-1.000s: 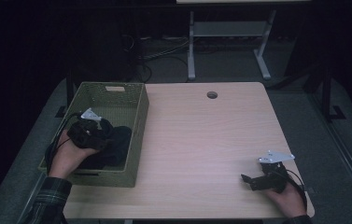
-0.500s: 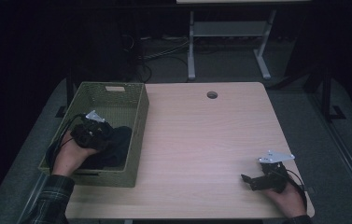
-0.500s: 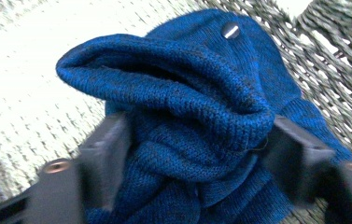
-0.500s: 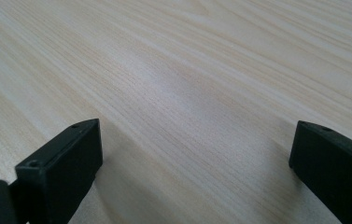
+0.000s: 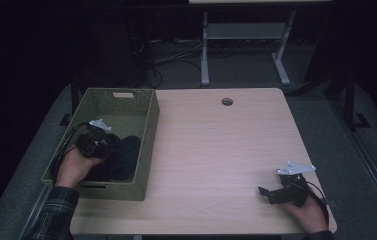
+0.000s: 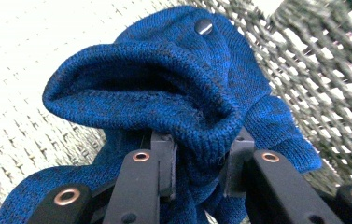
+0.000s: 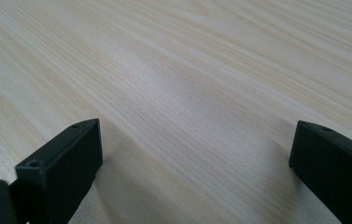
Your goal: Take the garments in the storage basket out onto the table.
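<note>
Step in hand: a blue knitted garment (image 6: 183, 93) is being gripped inside the green woven basket (image 5: 141, 150) at the table's (image 5: 216, 150) left side, the left gripper (image 5: 93, 142) having just closed its jaws onto a fold of the knit. Next move, as judged: a lift clear of the basket wall without snagging. Basket contents: the dark garment only, as far as can be told; right gripper (image 5: 276, 192) rested at near right, jaws spread wide, nothing held
</note>
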A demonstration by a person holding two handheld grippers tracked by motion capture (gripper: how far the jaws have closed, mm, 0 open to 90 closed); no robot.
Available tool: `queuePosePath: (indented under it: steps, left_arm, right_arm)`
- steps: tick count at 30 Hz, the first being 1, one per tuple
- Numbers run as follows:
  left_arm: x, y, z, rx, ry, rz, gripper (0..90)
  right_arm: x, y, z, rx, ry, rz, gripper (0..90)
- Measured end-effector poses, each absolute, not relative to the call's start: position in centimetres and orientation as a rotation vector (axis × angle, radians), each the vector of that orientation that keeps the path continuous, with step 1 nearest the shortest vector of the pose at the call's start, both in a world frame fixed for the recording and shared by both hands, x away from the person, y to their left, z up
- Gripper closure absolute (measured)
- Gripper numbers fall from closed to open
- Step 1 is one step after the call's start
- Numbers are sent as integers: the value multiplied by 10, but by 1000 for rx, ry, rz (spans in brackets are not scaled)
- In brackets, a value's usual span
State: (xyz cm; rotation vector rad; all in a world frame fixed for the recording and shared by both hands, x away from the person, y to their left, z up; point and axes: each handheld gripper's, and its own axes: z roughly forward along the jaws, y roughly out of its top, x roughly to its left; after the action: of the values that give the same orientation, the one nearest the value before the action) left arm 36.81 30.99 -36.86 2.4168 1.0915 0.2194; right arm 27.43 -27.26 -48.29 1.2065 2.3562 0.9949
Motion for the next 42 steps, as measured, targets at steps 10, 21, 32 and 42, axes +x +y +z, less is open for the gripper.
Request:
queuePosePath:
  steps: [10, 21, 32, 42]
  left_arm:
    - [365, 307, -339, 2431, 1074, 211, 718]
    - [368, 301, -296, 2461, 1044, 257, 720]
    - [366, 303, -262, 2451, 1030, 320, 720]
    - [367, 298, -238, 2447, 1008, 356, 722]
  right_arm:
    - [274, -273, -483, 1207, 2356, 995, 24]
    - [274, -273, -483, 1207, 2356, 995, 24]
    - [274, -272, -483, 1210, 2357, 997, 24]
    - [274, -272, -483, 1210, 2356, 996, 24]
